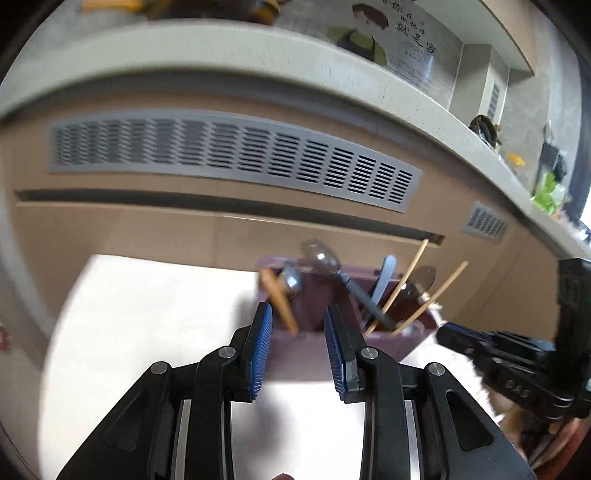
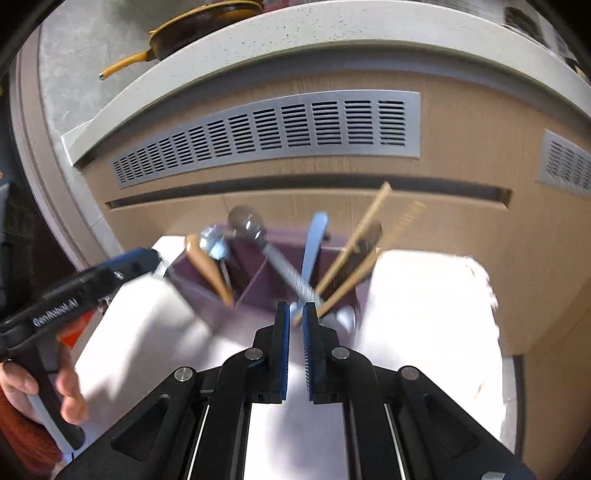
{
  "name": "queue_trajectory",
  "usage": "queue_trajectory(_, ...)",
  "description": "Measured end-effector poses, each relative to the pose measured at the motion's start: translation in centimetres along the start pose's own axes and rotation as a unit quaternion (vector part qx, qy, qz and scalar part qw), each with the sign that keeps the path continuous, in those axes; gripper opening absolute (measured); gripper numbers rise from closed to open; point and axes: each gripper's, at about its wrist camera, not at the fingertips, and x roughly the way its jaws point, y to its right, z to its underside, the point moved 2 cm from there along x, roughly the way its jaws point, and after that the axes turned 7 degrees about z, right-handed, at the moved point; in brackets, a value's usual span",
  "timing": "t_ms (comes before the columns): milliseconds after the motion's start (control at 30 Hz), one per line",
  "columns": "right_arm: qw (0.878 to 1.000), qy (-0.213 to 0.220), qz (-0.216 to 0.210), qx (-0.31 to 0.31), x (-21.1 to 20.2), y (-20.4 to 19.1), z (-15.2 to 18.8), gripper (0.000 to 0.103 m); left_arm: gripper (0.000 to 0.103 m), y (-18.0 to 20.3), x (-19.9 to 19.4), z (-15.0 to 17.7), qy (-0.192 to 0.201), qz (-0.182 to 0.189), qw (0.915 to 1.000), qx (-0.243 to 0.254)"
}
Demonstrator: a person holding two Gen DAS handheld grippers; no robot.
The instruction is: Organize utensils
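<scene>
The purple holder (image 2: 258, 291) stands at the far edge of the white table (image 2: 424, 314), against the wooden cabinet (image 2: 461, 155), with spoons (image 2: 245, 225) and chopsticks (image 2: 365, 229) blurred inside. The left gripper (image 1: 297, 325) is released, empty; its side reads "GenRobot.AI". The right gripper (image 2: 294, 317) is nearly closed, grasping nothing. The poster (image 1: 410, 33) writing is unreadable.

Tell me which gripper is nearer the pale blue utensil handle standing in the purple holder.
Right. The right gripper sits just in front of the pale blue handle, jaws nearly shut and empty. The left gripper is open before the holder's other end, off to the handle's left.
</scene>
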Motion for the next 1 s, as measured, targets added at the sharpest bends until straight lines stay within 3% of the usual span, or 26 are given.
queue_trajectory(133,0.999,0.026,0.011,-0.015,-3.8,-1.6,4.0,0.008,0.03,1.8,-4.2,4.1,0.007,-0.066,0.9974,0.028)
queue_trajectory(200,0.999,0.029,0.016,-0.037,-5.7,-2.3,5.5,0.008,0.03,2.5,-5.9,5.9,0.004,-0.076,0.9965,0.034)
queue_trajectory(333,0.998,0.023,0.037,-0.043,-8.9,-3.6,8.6,0.021,0.03,4.0,-8.4,8.7,-0.015,-0.097,0.9945,0.037)
queue_trajectory(600,0.997,0.064,0.03,-0.036,-13.8,-4.1,10.8,0.022,0.03,6.5,-12.1,10.9,-0.012,-0.085,0.9952,0.047)
queue_trajectory(733,0.995,0.072,0.049,-0.053,-14.5,-4.8,11.2,0.022,0.03,7.1,-12.2,10.9,-0.016,-0.073,0.9961,0.047)
queue_trajectory(1000,0.996,0.064,0.047,-0.042,-14.5,-4.3,11.4,0.023,0.03,7.4,-12.7,11.3,-0.022,-0.068,0.9964,0.046)
